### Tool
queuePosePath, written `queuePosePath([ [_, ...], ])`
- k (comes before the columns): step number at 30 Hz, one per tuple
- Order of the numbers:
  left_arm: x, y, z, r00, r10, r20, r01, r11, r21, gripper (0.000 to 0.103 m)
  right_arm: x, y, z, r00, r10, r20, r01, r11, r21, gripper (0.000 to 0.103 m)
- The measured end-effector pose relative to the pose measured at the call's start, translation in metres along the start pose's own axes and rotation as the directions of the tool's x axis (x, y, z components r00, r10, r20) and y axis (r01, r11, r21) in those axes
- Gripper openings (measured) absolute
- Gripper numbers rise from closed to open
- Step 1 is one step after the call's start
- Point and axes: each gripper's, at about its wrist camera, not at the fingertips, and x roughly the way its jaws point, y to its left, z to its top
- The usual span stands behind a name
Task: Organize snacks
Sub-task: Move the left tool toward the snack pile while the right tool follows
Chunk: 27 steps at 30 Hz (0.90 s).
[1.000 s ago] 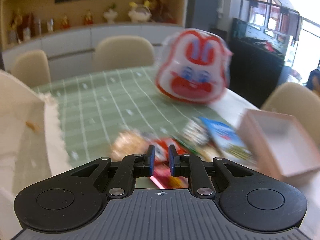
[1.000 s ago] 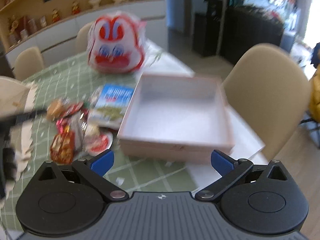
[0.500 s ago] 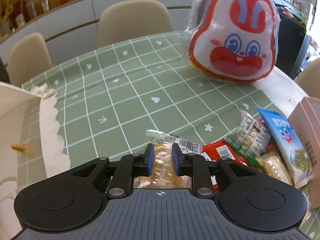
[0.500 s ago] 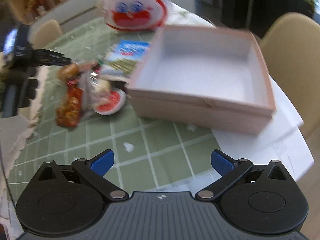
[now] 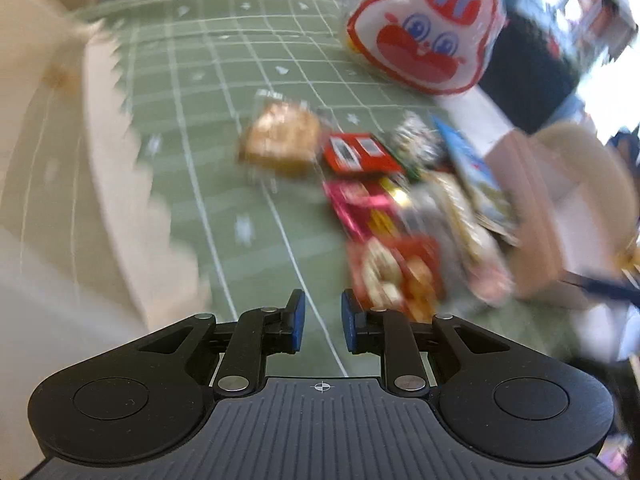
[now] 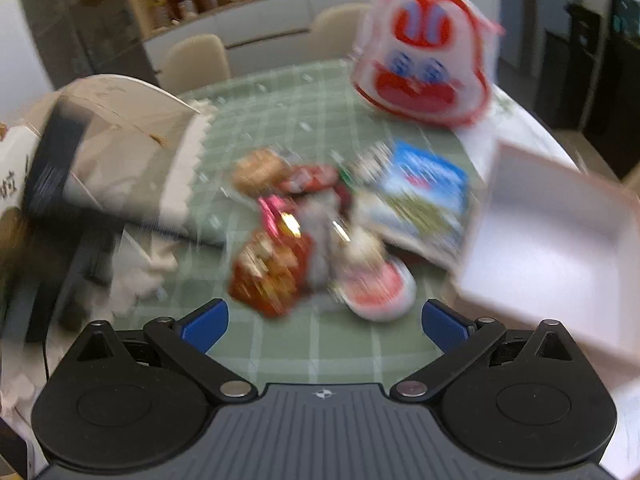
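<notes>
A pile of small snack packets [image 5: 396, 208] lies on the green checked tablecloth; it also shows in the right wrist view [image 6: 316, 220]. It includes a tan biscuit pack [image 5: 280, 138], a red pack [image 5: 358, 152], a blue packet [image 6: 424, 188] and a red nut pack [image 6: 270, 268]. An open pink box [image 6: 552, 240] stands to their right. My left gripper [image 5: 321, 320] is slightly open with nothing between its pads, just left of the pile. My right gripper [image 6: 324, 322] is wide open and empty, in front of the pile. Both views are blurred.
A large rabbit-face snack bag [image 5: 424, 32] stands at the back of the table, also in the right wrist view [image 6: 424, 76]. A white lace-edged cloth [image 5: 120, 152] covers the left side. Beige chairs [image 6: 196, 60] stand behind the table.
My left gripper let go of the tan biscuit pack, pulled back and swung right over the pile. My right gripper turned left from the box to face the snacks.
</notes>
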Motion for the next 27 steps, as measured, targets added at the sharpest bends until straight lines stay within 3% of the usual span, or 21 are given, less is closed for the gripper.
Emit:
queuePosePath([
  [3,-0.029,-0.006,-0.045,0.999,-0.021,0.036,0.023,0.998,-0.065,0.023,0.035,0.020,0.036,1.000,0.000,0.022,0.000,1.000,0.022,0.103],
  [7,-0.060,-0.006,-0.091,0.999,-0.025,0.048,0.031,0.989,-0.145,0.023,0.105,0.044,0.073,0.999,-0.030,0.013,0.027,0.988,0.153,0.102],
  [10,-0.078,0.001,-0.116,0.998,-0.055,0.041,0.062,0.981,-0.183,0.023,0.160,0.062,0.089,0.995,-0.099,-0.011,0.099,0.973,0.208,0.093],
  [12,-0.090,0.008,-0.126,0.998,-0.038,0.044,0.046,0.982,-0.182,0.023,0.188,0.071,0.096,0.988,-0.155,-0.012,0.154,0.968,0.196,0.093],
  [13,-0.094,0.013,-0.130,0.999,-0.028,0.046,0.036,0.982,-0.188,0.023,0.198,0.076,0.100,0.985,-0.173,-0.007,0.171,0.969,0.177,0.090],
  [15,-0.100,0.023,-0.133,0.998,-0.015,0.057,0.026,0.978,-0.209,0.023,0.205,0.080,0.103,0.992,-0.128,-0.002,0.127,0.981,0.149,0.072],
  [17,-0.102,0.031,-0.132,0.997,-0.008,0.072,0.024,0.975,-0.223,0.023,0.195,0.083,0.106,0.997,-0.081,-0.012,0.082,0.986,0.144,0.045],
  [23,-0.091,0.023,-0.111,0.995,-0.060,0.085,0.072,0.987,-0.141,0.023,0.089,0.069,0.077,0.999,-0.012,0.039,0.007,0.994,0.110,0.033],
  [27,-0.067,0.009,-0.090,0.992,-0.097,0.076,0.103,0.991,-0.085,0.023,0.016,0.031,0.025,0.998,-0.049,0.042,0.042,0.986,0.163,0.028],
])
